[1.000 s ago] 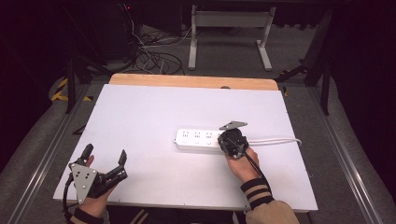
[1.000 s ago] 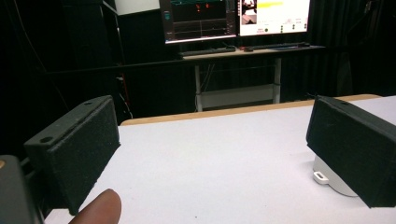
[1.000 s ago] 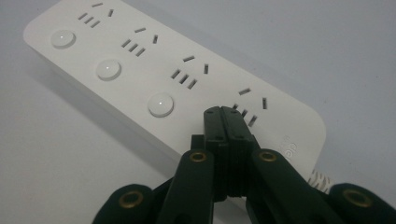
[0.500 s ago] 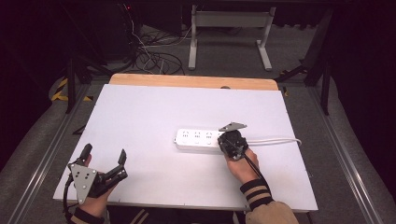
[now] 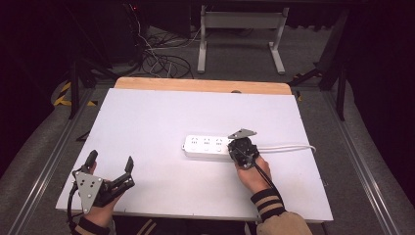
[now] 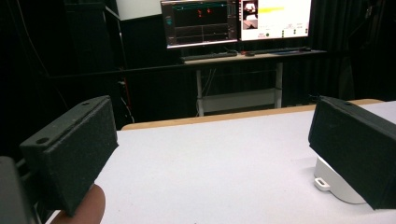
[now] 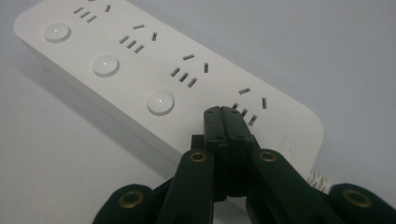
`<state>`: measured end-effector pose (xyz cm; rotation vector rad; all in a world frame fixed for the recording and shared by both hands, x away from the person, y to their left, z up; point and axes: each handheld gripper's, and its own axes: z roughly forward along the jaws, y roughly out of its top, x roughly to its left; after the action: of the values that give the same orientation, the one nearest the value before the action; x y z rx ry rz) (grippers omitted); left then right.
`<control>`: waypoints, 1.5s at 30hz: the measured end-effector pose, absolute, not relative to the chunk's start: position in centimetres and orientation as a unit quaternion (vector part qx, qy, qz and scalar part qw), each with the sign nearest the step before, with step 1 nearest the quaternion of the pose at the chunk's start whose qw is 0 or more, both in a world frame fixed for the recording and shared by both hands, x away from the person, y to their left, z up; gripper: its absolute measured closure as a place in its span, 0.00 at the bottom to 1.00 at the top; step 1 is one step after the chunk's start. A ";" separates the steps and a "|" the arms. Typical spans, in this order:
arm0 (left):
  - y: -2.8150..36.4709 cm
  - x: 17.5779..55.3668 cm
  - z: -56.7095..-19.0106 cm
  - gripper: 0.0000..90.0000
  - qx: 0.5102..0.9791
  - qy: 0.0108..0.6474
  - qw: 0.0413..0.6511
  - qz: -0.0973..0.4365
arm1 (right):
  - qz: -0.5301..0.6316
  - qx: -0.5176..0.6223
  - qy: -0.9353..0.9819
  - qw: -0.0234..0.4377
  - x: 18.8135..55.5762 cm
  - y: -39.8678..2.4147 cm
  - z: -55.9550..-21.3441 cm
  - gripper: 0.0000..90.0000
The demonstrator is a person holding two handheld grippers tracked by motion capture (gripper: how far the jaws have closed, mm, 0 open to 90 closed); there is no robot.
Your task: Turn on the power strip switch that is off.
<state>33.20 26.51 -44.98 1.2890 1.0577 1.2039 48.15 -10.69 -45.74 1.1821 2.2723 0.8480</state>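
A white power strip (image 5: 206, 146) lies flat right of the table's middle, with a row of sockets and round buttons (image 7: 160, 102). My right gripper (image 5: 237, 150) is shut, with nothing between its jaws. Its joined tips (image 7: 226, 112) rest on the strip's top near the cable end, in line with the row of buttons. I cannot tell whether a button lies under them. My left gripper (image 5: 110, 160) is held open at the table's near left corner, well away from the strip. Between its wide-apart jaws (image 6: 212, 144) there is nothing, and one end of the strip (image 6: 334, 184) shows behind its right jaw.
The strip's white cable (image 5: 288, 147) runs right across the white tabletop (image 5: 147, 122). A wooden edge (image 5: 200, 84) marks the table's far side. Beyond it stand a desk frame (image 5: 240, 29), loose floor cables (image 5: 161, 58) and a desk with lit monitors (image 6: 233, 21).
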 end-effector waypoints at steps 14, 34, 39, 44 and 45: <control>26.5 33.3 -45.0 0.02 0.539 0.440 0.515 0.500 | 0.306 0.427 0.822 0.222 48.1 -10.7 -45.7 1.00; 26.4 33.4 -44.9 0.02 0.539 0.441 0.519 0.495 | 0.333 0.430 0.814 0.205 48.4 -11.5 -45.7 0.78; 26.5 33.5 -44.9 0.02 0.539 0.442 0.520 0.493 | 0.409 0.444 0.774 0.189 48.0 -14.1 -43.9 0.95; 26.4 33.6 -44.9 0.02 0.540 0.441 0.523 0.491 | 0.473 0.428 0.741 0.208 46.6 -16.5 -41.9 0.89; 26.4 33.6 -44.9 0.02 0.540 0.441 0.522 0.491 | 0.483 0.423 0.738 0.211 46.3 -17.0 -41.6 0.88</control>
<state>33.61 26.41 -44.88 1.2938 1.0552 1.1772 46.29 -17.00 -41.57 1.1744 2.0497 1.3411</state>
